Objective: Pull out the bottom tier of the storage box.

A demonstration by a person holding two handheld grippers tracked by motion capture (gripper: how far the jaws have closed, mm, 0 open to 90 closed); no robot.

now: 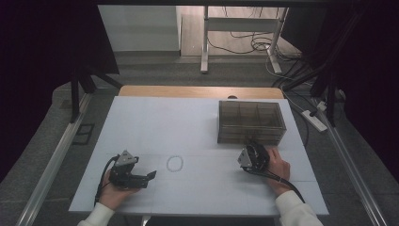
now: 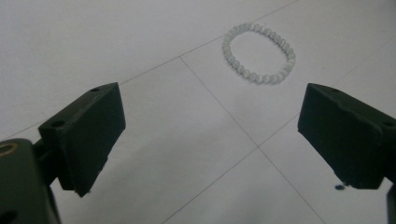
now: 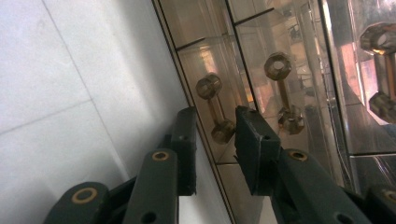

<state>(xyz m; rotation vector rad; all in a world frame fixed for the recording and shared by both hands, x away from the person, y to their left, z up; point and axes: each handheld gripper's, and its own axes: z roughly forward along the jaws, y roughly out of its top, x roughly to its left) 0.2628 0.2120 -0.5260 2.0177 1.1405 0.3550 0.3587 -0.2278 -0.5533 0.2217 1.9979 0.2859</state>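
Note:
A bracelet of pale beads (image 1: 174, 163) lies flat on the white table (image 1: 188, 122), left of centre. My left gripper (image 1: 151, 175) rests on the table just left of it, pointing towards it. In the left gripper view the bracelet (image 2: 227, 50) lies ahead of the left gripper (image 2: 210, 135), whose jaws stand wide apart with nothing between them. A clear brown drawer box (image 1: 251, 121) stands at the back right. My right gripper (image 1: 254, 143) is at its front face. There, a small dumbbell-shaped drawer handle (image 3: 215, 109) sits in the gap of the right gripper (image 3: 215, 140); the jaws stand narrow and do not clamp it.
More handles (image 3: 280, 88) show on neighbouring drawers of the box (image 3: 299, 28). Beyond the table's wooden far edge (image 1: 197, 91) are desk legs (image 1: 205, 42), floor cables (image 1: 256, 44) and a power strip (image 1: 314, 120) on the right.

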